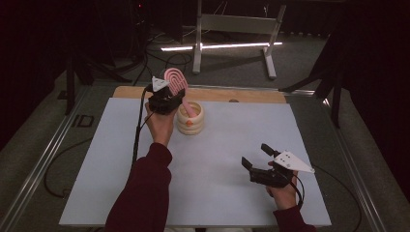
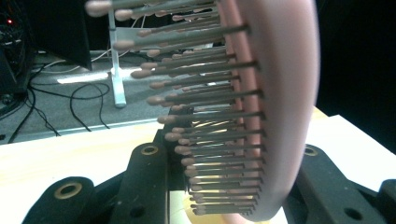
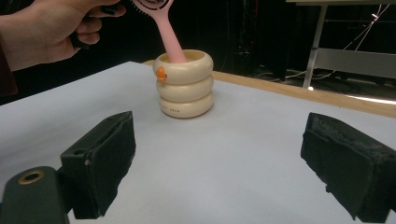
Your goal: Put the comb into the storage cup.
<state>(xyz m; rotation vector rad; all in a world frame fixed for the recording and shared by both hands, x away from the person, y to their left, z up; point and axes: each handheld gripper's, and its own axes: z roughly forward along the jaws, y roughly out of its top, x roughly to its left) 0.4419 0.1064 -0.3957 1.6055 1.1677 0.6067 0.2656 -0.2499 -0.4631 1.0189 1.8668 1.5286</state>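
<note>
A pink hairbrush (image 1: 175, 82) stands with its handle down inside a cream ringed cup (image 1: 190, 119) that has a small orange duck on its side. My left gripper (image 1: 167, 99) is shut on the brush head, just above and left of the cup. In the left gripper view the brush head (image 2: 275, 102) and its bristles sit between the two black jaws. The right gripper view shows the cup (image 3: 184, 84) with the pink handle (image 3: 170, 39) leaning in it. My right gripper (image 1: 257, 155) is open near the table's front right, with nothing between its jaws.
A white sheet (image 1: 203, 159) covers the table, with a wooden edge (image 1: 241, 95) at the back. Beyond it stand a white metal frame (image 1: 237, 29) and cables on a grey floor. Rails run along both sides of the table.
</note>
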